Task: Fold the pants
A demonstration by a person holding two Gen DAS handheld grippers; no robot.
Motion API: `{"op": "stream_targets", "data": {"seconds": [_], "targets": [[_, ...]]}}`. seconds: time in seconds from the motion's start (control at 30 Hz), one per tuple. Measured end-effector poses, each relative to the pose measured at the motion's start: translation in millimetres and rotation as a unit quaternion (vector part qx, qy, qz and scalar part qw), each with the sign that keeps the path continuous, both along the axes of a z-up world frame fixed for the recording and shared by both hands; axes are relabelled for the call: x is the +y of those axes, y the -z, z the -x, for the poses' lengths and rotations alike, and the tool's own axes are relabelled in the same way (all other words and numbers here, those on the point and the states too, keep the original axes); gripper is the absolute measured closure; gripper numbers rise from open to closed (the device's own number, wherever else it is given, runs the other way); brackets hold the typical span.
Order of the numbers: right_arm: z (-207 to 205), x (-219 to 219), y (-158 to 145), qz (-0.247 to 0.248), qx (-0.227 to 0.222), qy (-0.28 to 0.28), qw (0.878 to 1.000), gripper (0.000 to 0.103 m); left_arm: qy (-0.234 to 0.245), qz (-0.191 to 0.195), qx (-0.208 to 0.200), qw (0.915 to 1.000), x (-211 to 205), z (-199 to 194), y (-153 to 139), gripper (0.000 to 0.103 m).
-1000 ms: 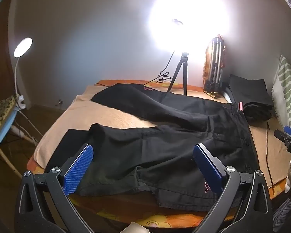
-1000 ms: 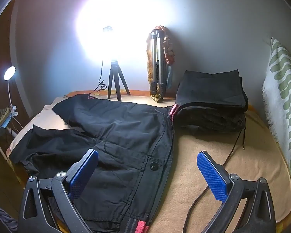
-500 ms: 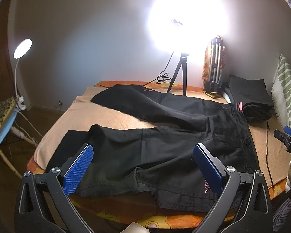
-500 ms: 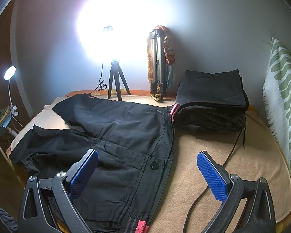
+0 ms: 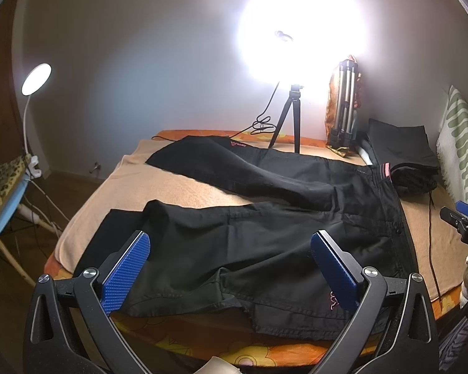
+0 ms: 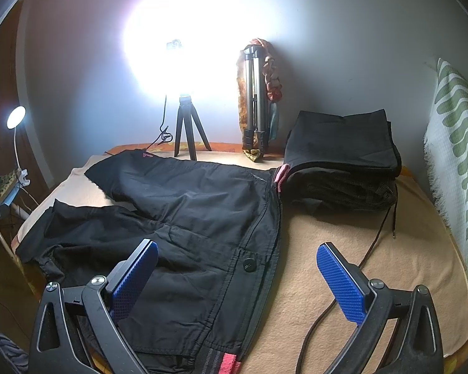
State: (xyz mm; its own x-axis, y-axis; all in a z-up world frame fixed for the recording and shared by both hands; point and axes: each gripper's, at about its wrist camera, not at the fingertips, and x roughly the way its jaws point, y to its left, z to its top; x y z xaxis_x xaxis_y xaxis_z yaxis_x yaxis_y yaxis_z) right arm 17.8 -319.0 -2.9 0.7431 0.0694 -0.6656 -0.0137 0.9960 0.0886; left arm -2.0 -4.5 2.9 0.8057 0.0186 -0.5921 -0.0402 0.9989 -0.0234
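Black nylon pants (image 5: 265, 218) lay spread flat on the peach blanket-covered bed (image 5: 177, 187), legs splayed apart, unfolded. Both the left gripper (image 5: 231, 265) and right gripper (image 6: 237, 277) hovered empty, jaws wide apart. Best move: pinch hem and waistband together, carrying one leg squarely over. A small pink logo (image 5: 333, 301) was unreadable.

Readable markings: barely any

A small pink logo is seen on the black fabric pants (image 5: 333, 301) near the hem; its letters cannot be read.
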Motion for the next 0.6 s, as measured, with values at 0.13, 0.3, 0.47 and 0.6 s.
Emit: {"op": "stream_targets", "data": {"seconds": [0.13, 0.3, 0.47, 0.6], "targets": [[0.1, -0.1, -0.1, 0.001, 0.000, 0.000, 1.000, 0.000, 0.001, -0.001, 0.000, 1.0000, 0.0, 0.1, 0.0, 0.000], [0.2, 0.5, 0.6, 0.000, 0.001, 0.000, 1.000, 0.000, 0.000, -0.001, 0.000, 1.0000, 0.2, 0.2, -0.1, 0.000], [0.5, 1.4, 1.9, 0.001, 0.000, -0.001, 1.000, 0.000, 0.001, -0.001, 0.000, 1.0000, 0.3, 0.2, -0.1, 0.000], [0.2, 1.5, 1.5, 0.000, 0.001, 0.000, 1.000, 0.000, 0.000, -0.001, 0.000, 1.0000, 0.3, 0.5, -0.3, 0.000]]}}
